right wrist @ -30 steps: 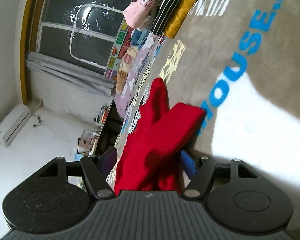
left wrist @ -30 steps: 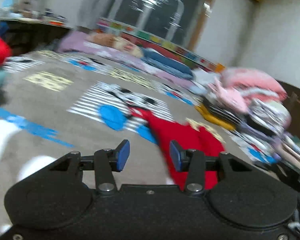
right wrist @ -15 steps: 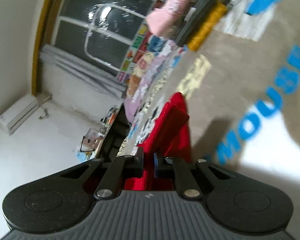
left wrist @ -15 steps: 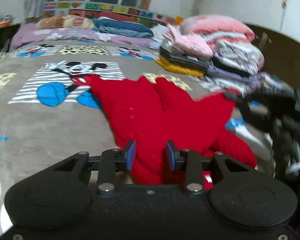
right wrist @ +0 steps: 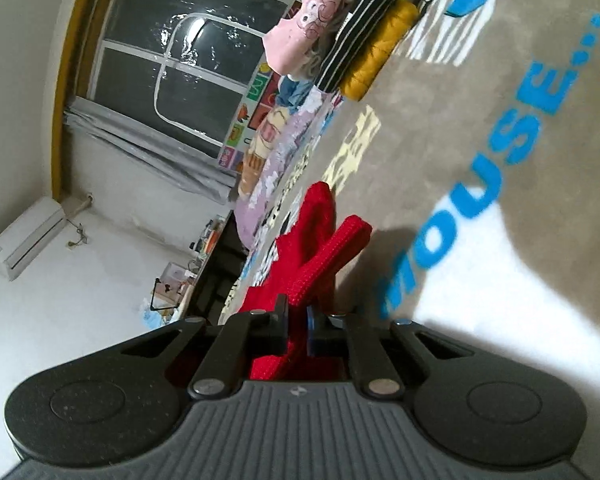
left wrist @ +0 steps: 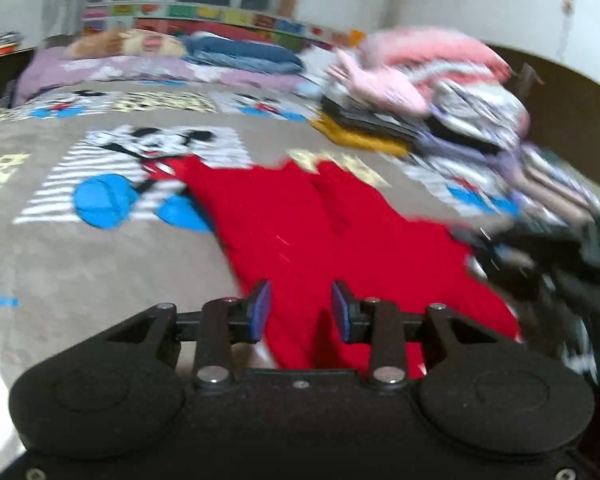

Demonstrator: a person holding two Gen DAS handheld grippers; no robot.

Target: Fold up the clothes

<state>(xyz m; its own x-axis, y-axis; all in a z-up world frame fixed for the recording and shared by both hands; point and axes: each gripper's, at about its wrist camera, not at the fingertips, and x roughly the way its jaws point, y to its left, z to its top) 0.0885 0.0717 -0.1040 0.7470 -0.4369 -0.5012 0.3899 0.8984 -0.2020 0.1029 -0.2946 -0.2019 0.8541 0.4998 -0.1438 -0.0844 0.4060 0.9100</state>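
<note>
One edge of the red garment [right wrist: 312,264] pinched in the right tool [right wrist: 298,326], left tool [left wrist: 300,310] spread just above the same garment lying unfolded on the bed [left wrist: 80,264], folding barely begun, folded stack [left wrist: 420,92] beyond.

text: "OUSE..." – big blue letters | on: grey-brown blanket [right wrist: 440,128] – start of word cut off

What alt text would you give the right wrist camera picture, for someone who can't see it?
The right gripper is shut on a ribbed edge of a red garment lying on a grey cartoon-print blanket. Beyond it sits a stack of folded clothes, with a dark window behind. The view is tilted sideways.
</note>
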